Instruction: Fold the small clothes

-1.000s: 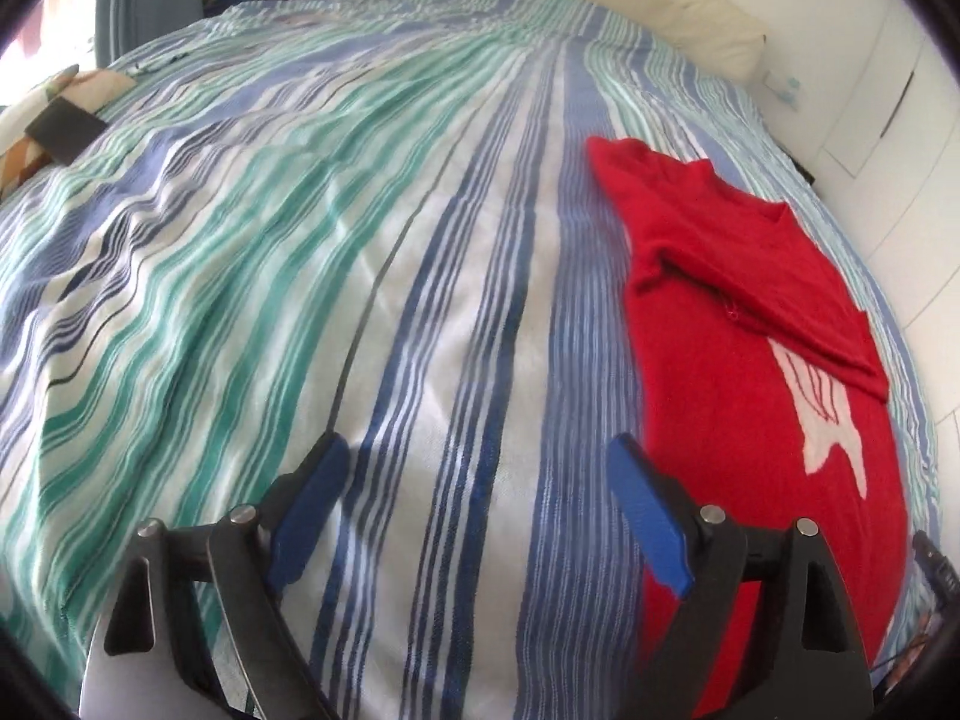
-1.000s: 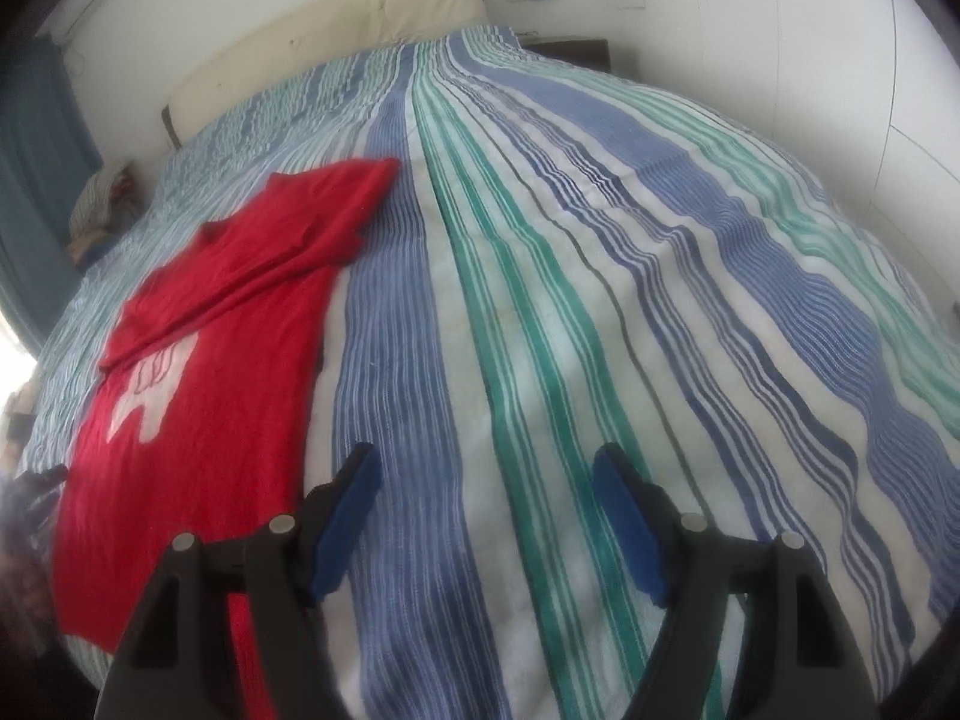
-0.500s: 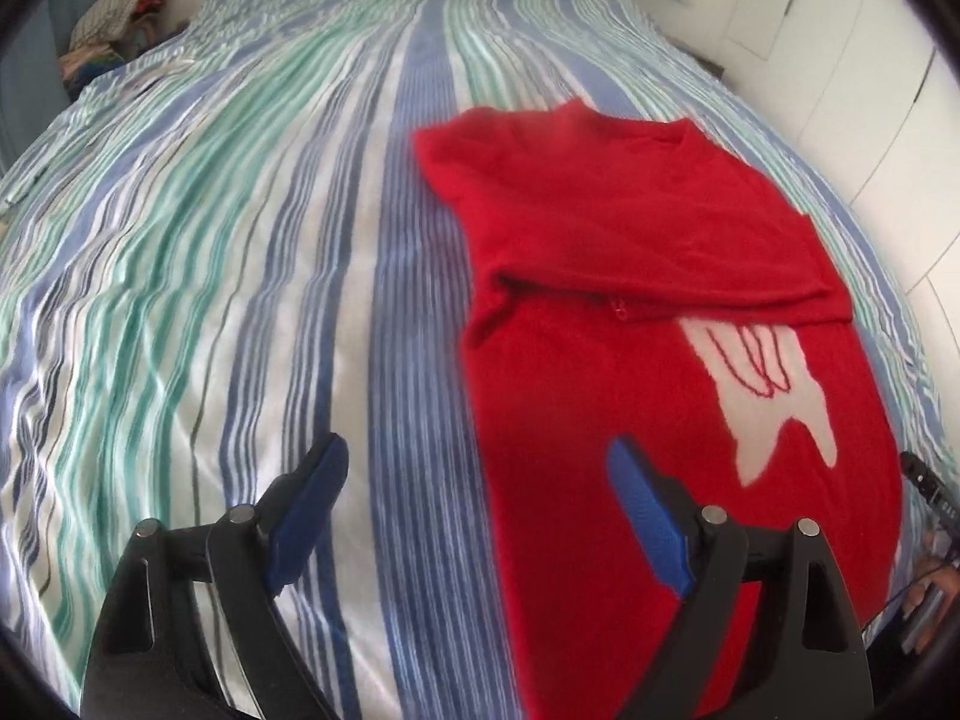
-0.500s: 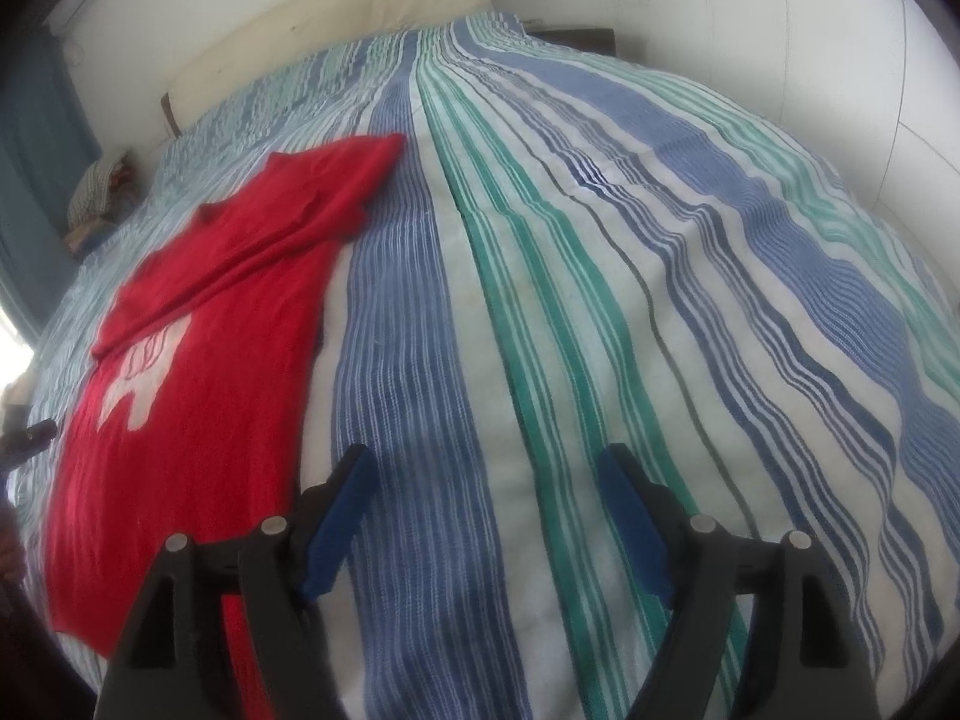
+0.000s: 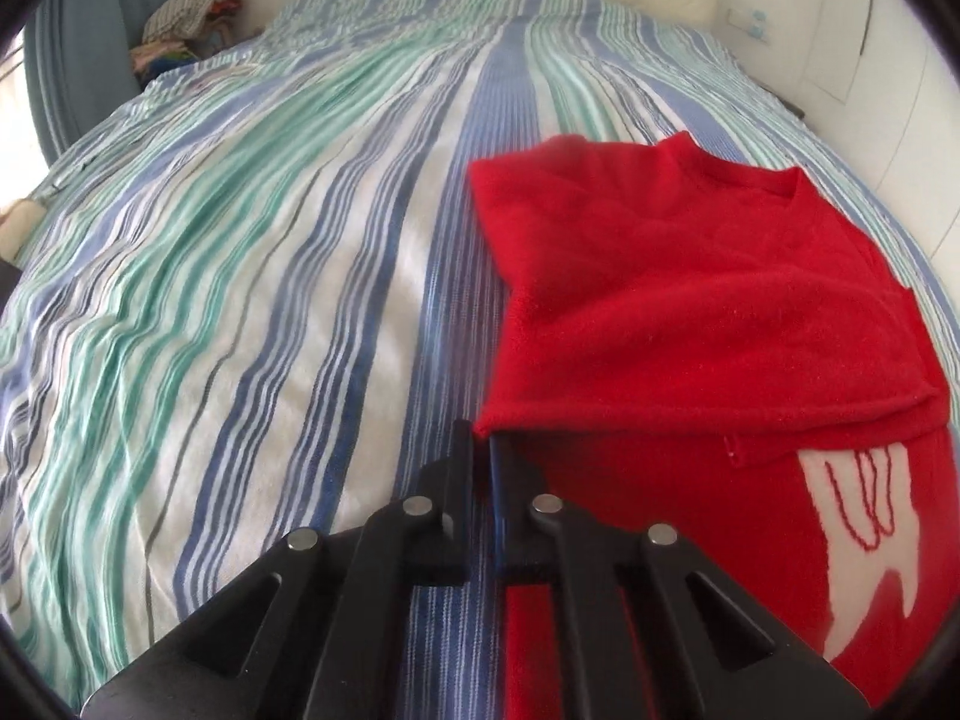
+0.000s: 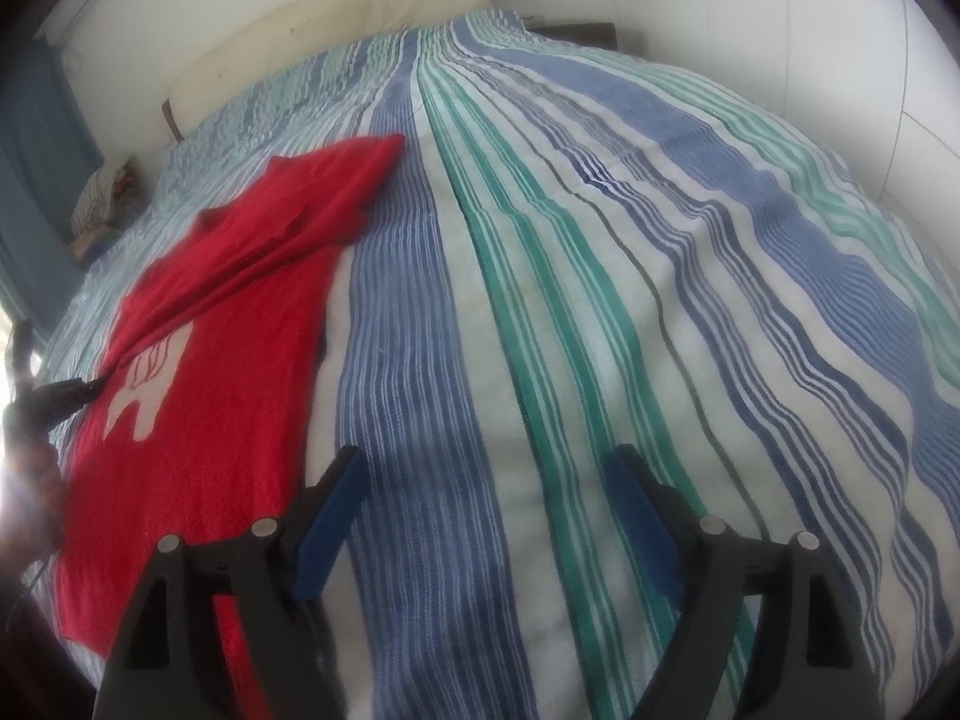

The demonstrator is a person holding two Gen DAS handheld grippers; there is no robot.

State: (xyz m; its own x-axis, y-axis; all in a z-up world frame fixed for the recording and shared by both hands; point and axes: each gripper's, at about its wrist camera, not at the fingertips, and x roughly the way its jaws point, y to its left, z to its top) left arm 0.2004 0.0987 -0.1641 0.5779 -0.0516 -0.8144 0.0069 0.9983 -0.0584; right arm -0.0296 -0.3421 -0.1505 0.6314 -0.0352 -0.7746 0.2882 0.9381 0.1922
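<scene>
A small red sweater (image 5: pixel 690 312) with a white tooth-shaped motif lies flat on the striped bed, its upper part with the sleeves folded down over the chest. My left gripper (image 5: pixel 480 438) is shut on the near left corner of that folded flap. In the right wrist view the sweater (image 6: pixel 228 348) lies to the left. My right gripper (image 6: pixel 486 516) is open and empty above the striped cover, just right of the sweater's hem edge. The tip of my left gripper (image 6: pixel 66 393) shows at the sweater's far left edge.
The striped bedspread (image 5: pixel 252 276) covers the whole bed. A cream headboard cushion (image 6: pixel 324 24) stands at the far end. A pile of clothes (image 5: pixel 192 18) lies at the far left corner. White walls (image 6: pixel 840 48) run along the right side.
My left gripper moved forward to the sweater's folded flap and closed on its left corner. My right gripper stayed open and barely shifted.
</scene>
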